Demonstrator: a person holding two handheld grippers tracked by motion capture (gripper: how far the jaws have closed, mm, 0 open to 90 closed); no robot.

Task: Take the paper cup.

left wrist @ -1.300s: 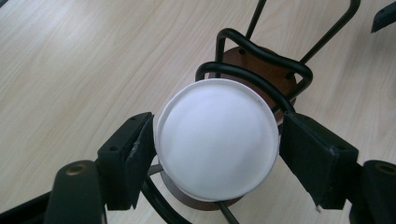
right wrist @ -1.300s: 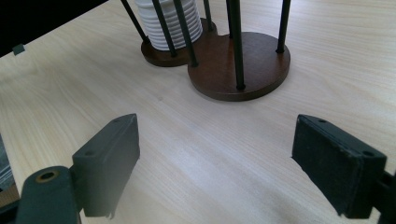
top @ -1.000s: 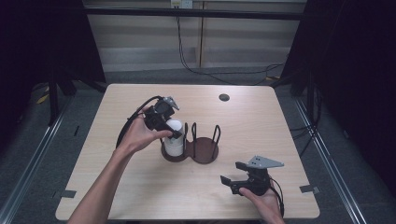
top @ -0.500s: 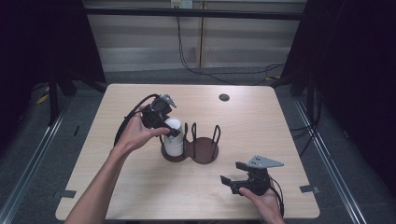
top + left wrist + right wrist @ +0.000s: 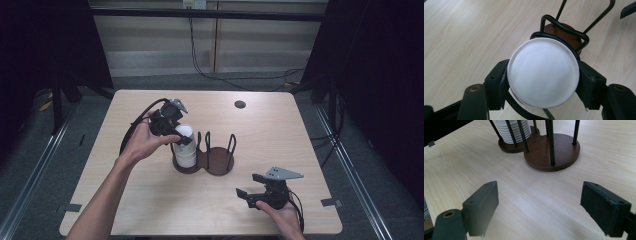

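1. High view: A person's left hand [image 5: 142,142] holds the left gripper [image 5: 181,136] over a stack of white paper cups [image 5: 185,147] standing in the left bay of a dark wooden two-bay holder [image 5: 216,161] near the middle of the tabletop [image 5: 125,200]. The jaws, which have just been closing, sit on either side of the top cup. At about 4 o'clock from the holder, well apart from it, the right hand [image 5: 285,217] rests the right gripper [image 5: 250,187] near the tabletop's near edge, jaws spread wide with nothing between them. A small dark disc [image 5: 240,104] lies at 1 o'clock from the holder, near the far edge.

2. Left gripper view: The left gripper [image 5: 541,82] looks down on the round white top of the cups [image 5: 542,75]; both black jaws press against its rim from either side. The holder's black wire loops [image 5: 564,27] and brown base [image 5: 566,33] show at 12 o'clock behind the cup.

3. Right gripper view: The right gripper [image 5: 539,207] has its jaws wide over bare tabletop [image 5: 536,202]. At 12 o'clock stands the holder [image 5: 559,152], its near bay empty, the ribbed white cups [image 5: 511,131] in the far bay at 11 o'clock.
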